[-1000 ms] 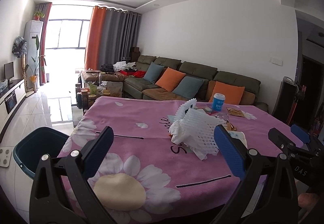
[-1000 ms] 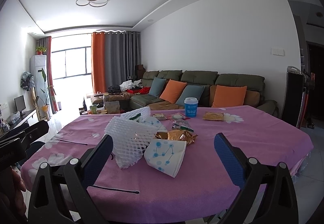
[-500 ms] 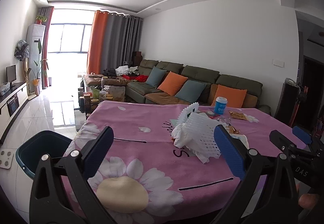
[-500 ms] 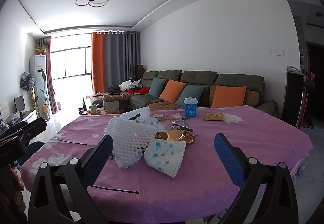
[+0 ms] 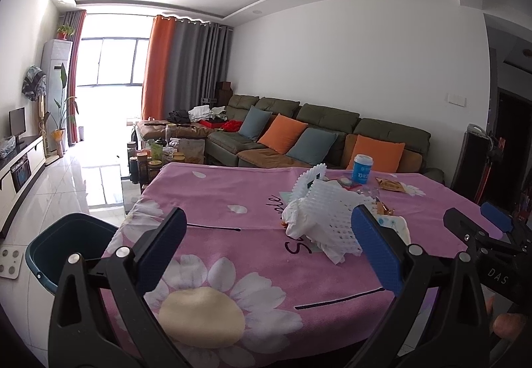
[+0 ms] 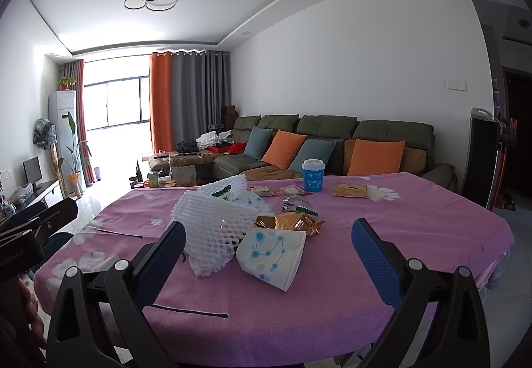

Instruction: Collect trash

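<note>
Both grippers are wide open and holding nothing. The trash sits mid-surface: foam net [image 6: 216,228], paper cup [image 6: 272,256], gold wrapper [image 6: 296,223]. I'd go right gripper [image 6: 269,255] first, fingers straddling the cup's crumpled body, then carry it to the bin [image 5: 63,251] off the left edge.

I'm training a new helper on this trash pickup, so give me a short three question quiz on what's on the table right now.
1. True or false: both tongs, left and right, are open and hold nothing.
2. In the right wrist view, which piece of trash lies nearest the right tongs? A) the blue cup B) the crushed paper cup C) the brown packet
3. Where is the bin relative to the table in the left wrist view?

Key:
1. True.
2. B.
3. On the floor beside the table's left edge.
</note>
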Tool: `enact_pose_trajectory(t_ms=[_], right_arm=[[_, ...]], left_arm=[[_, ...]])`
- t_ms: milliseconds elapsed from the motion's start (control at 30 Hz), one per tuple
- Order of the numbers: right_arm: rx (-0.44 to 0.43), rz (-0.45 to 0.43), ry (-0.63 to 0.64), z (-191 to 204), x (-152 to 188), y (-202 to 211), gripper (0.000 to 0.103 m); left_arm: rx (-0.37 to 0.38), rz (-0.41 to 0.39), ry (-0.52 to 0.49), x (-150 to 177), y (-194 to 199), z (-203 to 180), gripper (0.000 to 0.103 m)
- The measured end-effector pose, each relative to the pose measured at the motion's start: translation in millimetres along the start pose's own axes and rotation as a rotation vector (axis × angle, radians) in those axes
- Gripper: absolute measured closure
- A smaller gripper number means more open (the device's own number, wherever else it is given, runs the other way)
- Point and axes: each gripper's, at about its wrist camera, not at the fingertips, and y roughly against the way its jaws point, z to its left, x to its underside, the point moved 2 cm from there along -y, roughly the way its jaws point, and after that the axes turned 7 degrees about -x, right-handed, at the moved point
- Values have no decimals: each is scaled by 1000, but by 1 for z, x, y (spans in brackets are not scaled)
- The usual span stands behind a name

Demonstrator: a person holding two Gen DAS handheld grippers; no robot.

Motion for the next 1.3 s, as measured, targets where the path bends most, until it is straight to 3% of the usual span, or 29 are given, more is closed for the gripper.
enact_pose_trajectory(t_ms=[1300], right_arm=[[-8,-16,5,-1,-7,-1,7]], left_arm=[[16,-10,-29,-4,0,-7,6]])
